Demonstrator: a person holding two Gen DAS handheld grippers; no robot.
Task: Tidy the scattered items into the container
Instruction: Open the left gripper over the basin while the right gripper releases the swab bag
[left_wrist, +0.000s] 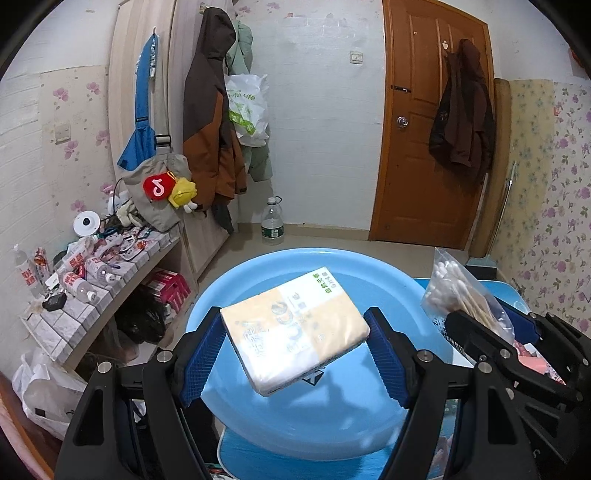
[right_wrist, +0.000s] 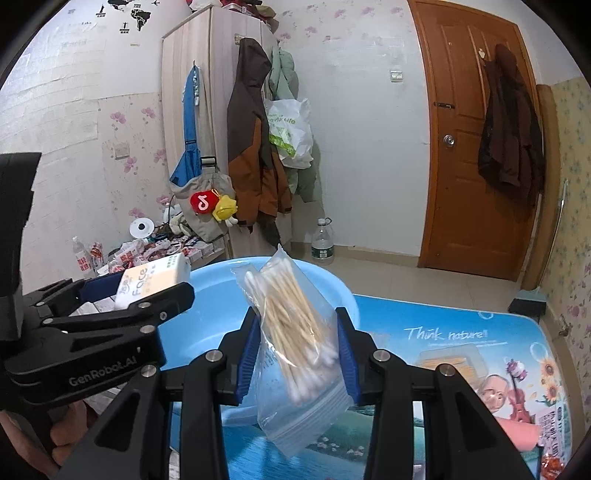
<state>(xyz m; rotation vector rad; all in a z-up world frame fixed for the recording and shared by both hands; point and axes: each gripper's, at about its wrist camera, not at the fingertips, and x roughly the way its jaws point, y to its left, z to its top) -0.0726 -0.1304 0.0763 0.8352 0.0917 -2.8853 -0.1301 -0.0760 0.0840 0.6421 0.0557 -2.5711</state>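
My left gripper (left_wrist: 295, 350) is shut on a yellow-and-white tissue pack (left_wrist: 293, 328) and holds it tilted above the round blue basin (left_wrist: 332, 413). My right gripper (right_wrist: 297, 347) is shut on a clear zip bag of cotton swabs (right_wrist: 295, 332), held upright over the basin's right rim (right_wrist: 343, 291). The swab bag also shows at the right of the left wrist view (left_wrist: 461, 288), with the right gripper below it. The left gripper and tissue pack (right_wrist: 151, 280) show at the left of the right wrist view.
The basin stands on a low table with a printed blue cover (right_wrist: 461, 354). A pink item (right_wrist: 517, 432) lies at the table's right. A cluttered tiled shelf (left_wrist: 92, 280) is to the left. A water bottle (left_wrist: 272, 221) stands on the floor before a brown door (left_wrist: 424, 122).
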